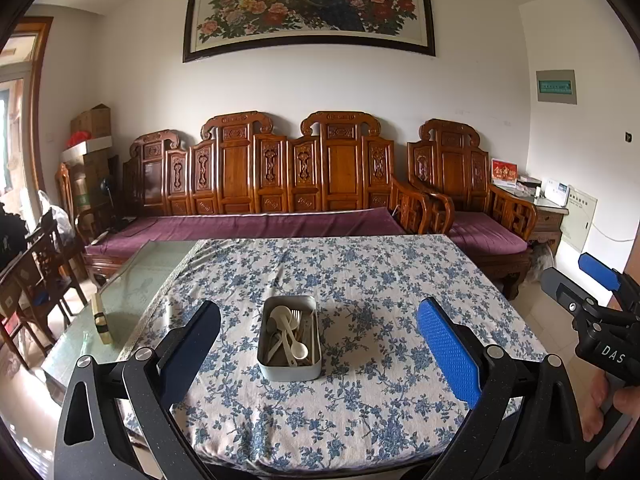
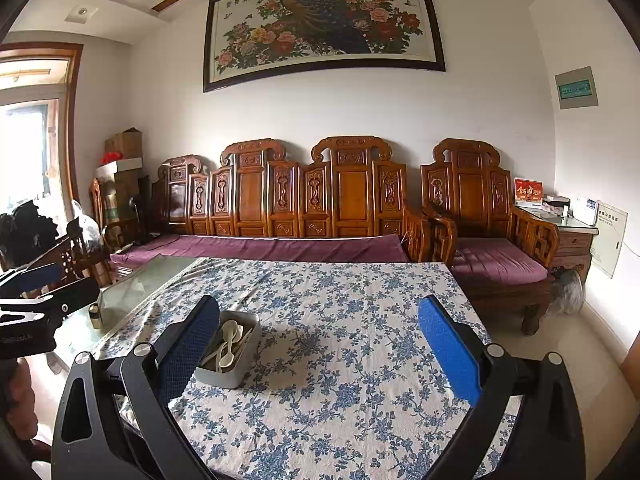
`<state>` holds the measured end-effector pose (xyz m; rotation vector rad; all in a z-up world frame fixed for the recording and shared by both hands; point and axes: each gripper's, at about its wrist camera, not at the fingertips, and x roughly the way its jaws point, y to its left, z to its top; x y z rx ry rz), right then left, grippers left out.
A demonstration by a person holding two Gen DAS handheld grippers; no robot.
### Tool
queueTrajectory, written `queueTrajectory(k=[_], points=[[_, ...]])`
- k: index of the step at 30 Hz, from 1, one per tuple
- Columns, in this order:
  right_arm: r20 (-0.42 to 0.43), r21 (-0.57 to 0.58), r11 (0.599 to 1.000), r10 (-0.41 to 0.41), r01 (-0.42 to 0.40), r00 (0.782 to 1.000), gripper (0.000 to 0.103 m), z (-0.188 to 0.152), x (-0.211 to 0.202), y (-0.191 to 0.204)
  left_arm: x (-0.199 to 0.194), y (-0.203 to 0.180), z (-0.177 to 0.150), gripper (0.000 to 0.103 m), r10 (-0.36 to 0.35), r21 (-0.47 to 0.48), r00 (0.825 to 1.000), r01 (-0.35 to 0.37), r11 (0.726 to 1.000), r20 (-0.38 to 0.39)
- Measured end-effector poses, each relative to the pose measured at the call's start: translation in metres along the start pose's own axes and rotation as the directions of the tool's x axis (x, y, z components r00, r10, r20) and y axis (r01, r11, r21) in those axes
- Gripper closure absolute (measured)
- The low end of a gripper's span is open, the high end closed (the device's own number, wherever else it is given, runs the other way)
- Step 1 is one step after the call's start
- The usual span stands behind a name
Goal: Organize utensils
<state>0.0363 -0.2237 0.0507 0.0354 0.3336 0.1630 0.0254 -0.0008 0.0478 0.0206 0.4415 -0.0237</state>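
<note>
A grey tin [image 1: 289, 368] with rounded corners stands on the blue-flowered tablecloth [image 1: 360, 280], near the middle of the cloth's near half, and in it lies a loose heap of utensils [image 1: 289, 334]: several cream plastic spoons with bowls pointing different ways, a pale fork with its tines toward the far end, and what may be more handles beneath, though the pile is too tangled to count. The left gripper [image 1: 318, 344] hangs above the table with its jaws spread wide, gripping nothing and touching nothing; the tin shows squarely in the gap between its two blue pads. The right gripper [image 2: 318, 344] is likewise spread wide and bare of any load, held off to the right of the tin, so that in its own view the tin [image 2: 224, 372] sits at the lower left, partly hidden behind the left-hand finger [image 2: 188, 354]. The left wrist view looks almost straight down into the tin and shows the right gripper [image 1: 600, 312] from the side at the right edge; the right wrist view shows the tin's long side wall and the left gripper only as a dark shape at its left edge. Both views show bare glass tabletop [image 1: 132, 280] left of the cloth with a small bottle [image 1: 101, 320] on it, and a carved wooden sofa [image 1: 280, 176] beyond
</note>
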Motion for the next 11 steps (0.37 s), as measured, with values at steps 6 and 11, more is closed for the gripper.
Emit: queueTrajectory(k=[6, 11], points=[[0.000, 0.000, 1.000, 0.000, 0.000, 1.000, 0.003, 0.0002, -0.0001, 0.0001, -0.0007, -0.0006, 0.0004, 0.008, 0.000, -0.001, 1.000, 0.000, 1.000, -0.002], [0.000, 0.001, 1.000, 0.000, 0.000, 1.000, 0.003, -0.0002, 0.0001, 0.0003, -0.0008, -0.0019, 0.0009, 0.008, -0.002, -0.002, 1.000, 0.002, 1.000, -0.003]])
